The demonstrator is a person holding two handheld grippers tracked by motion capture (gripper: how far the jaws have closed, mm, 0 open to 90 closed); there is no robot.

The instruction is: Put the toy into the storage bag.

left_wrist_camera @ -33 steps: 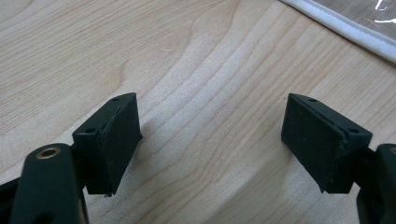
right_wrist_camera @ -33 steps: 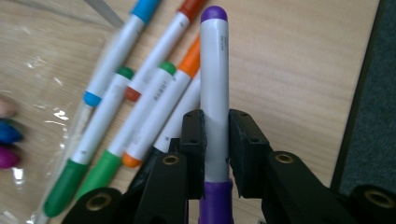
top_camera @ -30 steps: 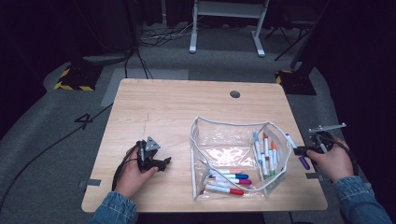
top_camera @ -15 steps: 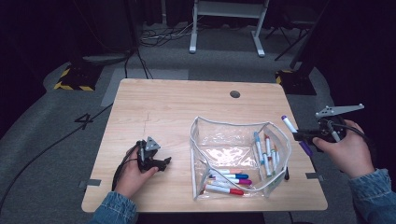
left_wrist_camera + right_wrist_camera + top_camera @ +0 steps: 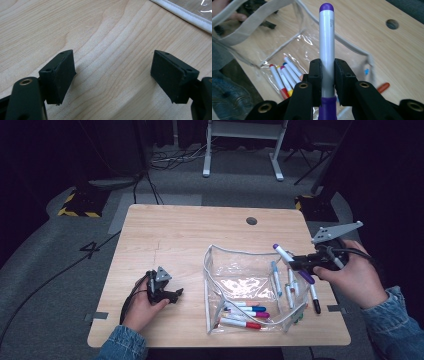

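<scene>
A clear plastic pouch (image 5: 240, 270) with a white zip rim stands open on the wooden table (image 5: 190, 235); several markers (image 5: 245, 312) lie inside it. My right gripper (image 5: 300, 262) is shut on a purple-capped white marker (image 5: 290, 262), held above the pouch's right side. In the right gripper view the marker (image 5: 326, 37) points up between the two pads, over the pouch (image 5: 294, 45). My left gripper (image 5: 167, 294) rests on the table left of the pouch, its jaws wide apart with only bare wood (image 5: 112, 75) between them.
A black-capped marker (image 5: 314, 297) lies on the table just right of the pouch. A round cable hole (image 5: 251, 221) sits near the table's far edge. Table legs and cables lie on the floor beyond.
My right gripper has risen from the table's right edge and swung over the pouch's right side, carrying the purple marker. The left gripper has stayed where it was.
</scene>
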